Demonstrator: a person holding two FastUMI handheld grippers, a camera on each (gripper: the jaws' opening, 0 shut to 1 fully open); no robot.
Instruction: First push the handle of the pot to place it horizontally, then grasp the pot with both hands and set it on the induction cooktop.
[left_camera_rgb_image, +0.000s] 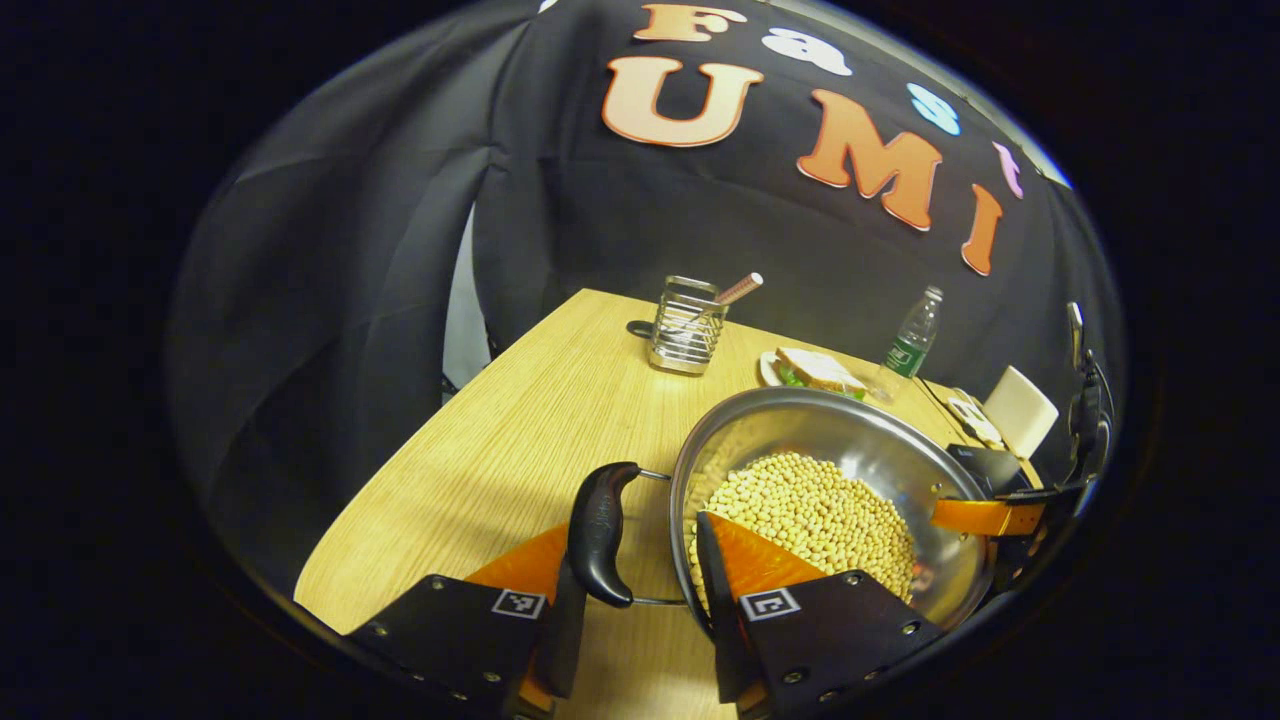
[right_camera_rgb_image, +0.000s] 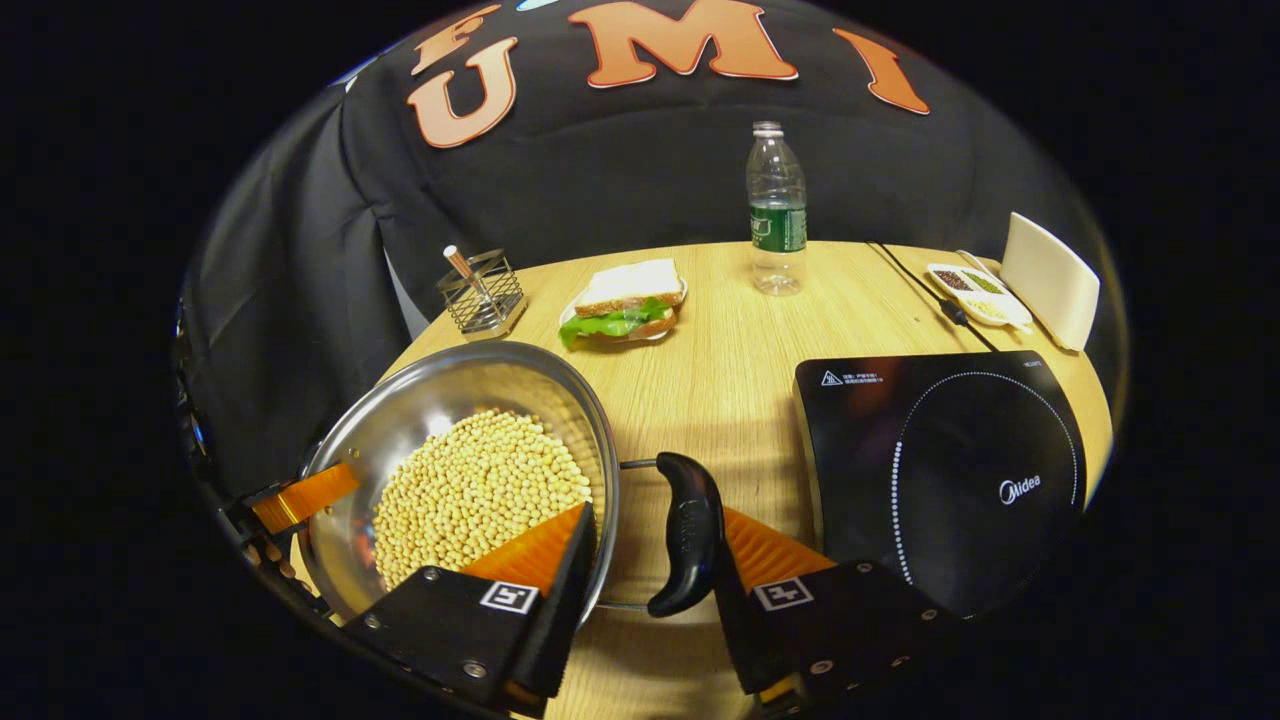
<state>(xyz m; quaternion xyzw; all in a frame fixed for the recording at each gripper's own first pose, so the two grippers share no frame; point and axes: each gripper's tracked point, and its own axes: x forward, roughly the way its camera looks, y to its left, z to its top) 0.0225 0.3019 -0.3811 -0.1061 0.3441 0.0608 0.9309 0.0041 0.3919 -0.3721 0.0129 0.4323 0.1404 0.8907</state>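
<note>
Your left gripper (left_camera_rgb_image: 640, 590) has its fingers spread, one outside the pot's left handle (left_camera_rgb_image: 600, 535) and one inside the rim over the beans (left_camera_rgb_image: 810, 520); no finger clearly presses anything yet. Your right gripper (right_camera_rgb_image: 655, 590) mirrors this at the bottom of the right gripper view: fingers spread, one inside the rim, one outside the right handle (right_camera_rgb_image: 685, 545).

The pot (right_camera_rgb_image: 450, 400) sits at lower left in the right gripper view; the induction cooktop (right_camera_rgb_image: 940, 470) lies at lower right, just beside that handle.

Risks, as I judge them:
- The pot is well filled, so an uneven lift would tip it and spill beans.
- The handles look like swinging loops on wire, so a pinch on the wall alone could slip on the smooth steel.
- An inside finger could plough into the beans and push some over the rim.
- Too low a carry could knock the pot against the cooktop's edge.

Count: one pot, two handles, one cooktop, one sandwich plate (right_camera_rgb_image: 625, 295), one water bottle (right_camera_rgb_image: 775, 210), one wire utensil holder (right_camera_rgb_image: 482, 290), one seasoning tray (right_camera_rgb_image: 975, 290), one white stand (right_camera_rgb_image: 1050, 280).
</note>
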